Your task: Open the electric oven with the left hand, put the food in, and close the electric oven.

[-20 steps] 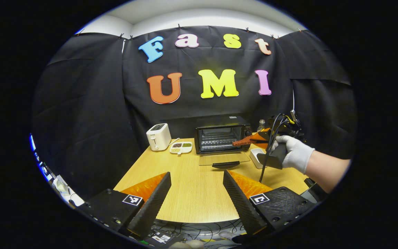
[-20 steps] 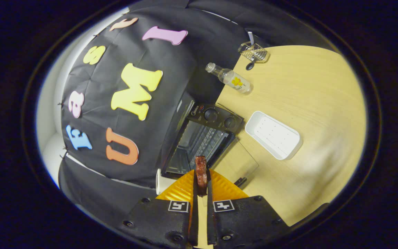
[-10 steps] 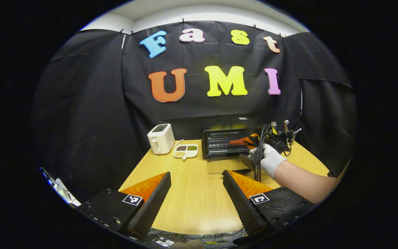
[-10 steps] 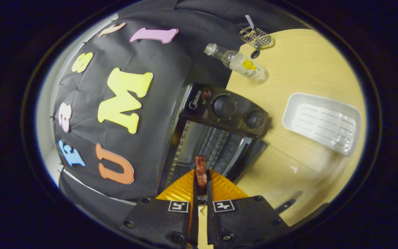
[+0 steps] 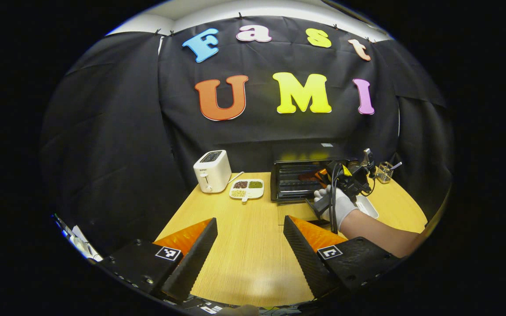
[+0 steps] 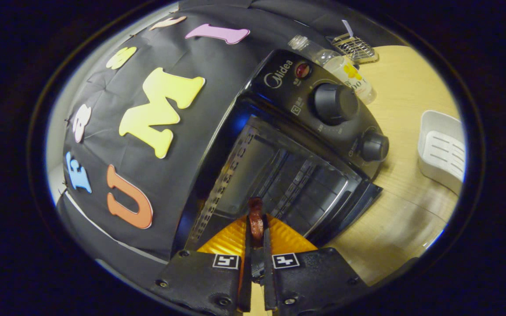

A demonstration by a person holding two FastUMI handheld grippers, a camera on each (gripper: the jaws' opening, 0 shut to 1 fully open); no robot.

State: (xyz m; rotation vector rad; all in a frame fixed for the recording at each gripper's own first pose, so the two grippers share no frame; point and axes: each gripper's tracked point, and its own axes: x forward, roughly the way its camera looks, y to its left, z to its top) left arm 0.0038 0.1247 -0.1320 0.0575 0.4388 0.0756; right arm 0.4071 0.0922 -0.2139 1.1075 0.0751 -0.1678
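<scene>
A pale wooden table (image 5: 244,245) fills the lower half of the left gripper view, backed by black cloth. At centre right of that view stands the electric oven (image 5: 299,180), its door dropped open toward the table. Left of it sit a white toaster (image 5: 212,171) and a small divided dish (image 5: 246,189) of beans.

The left gripper (image 5: 249,252) hangs low at the bottom of its view, over bare wood and well apart from the oven, its jaws spread wide with nothing between them; that matches the earlier frames.

The right gripper (image 6: 256,239), held by a gloved hand (image 5: 338,205), is clenched on a reddish-brown piece of food (image 6: 255,218), both fingers pressing its sides. A second ago the food was out in front of the oven; now, in the right gripper view, the oven's mouth looms much larger across the middle and the food's tip stands at the opening, over the wire rack (image 6: 297,184). In the left gripper view the hand has shifted right and closer to the oven front.

At the right edge of the right gripper view a white tray (image 6: 442,151) has slid outward, and a clear bottle (image 6: 345,70) lies near the top.
</scene>
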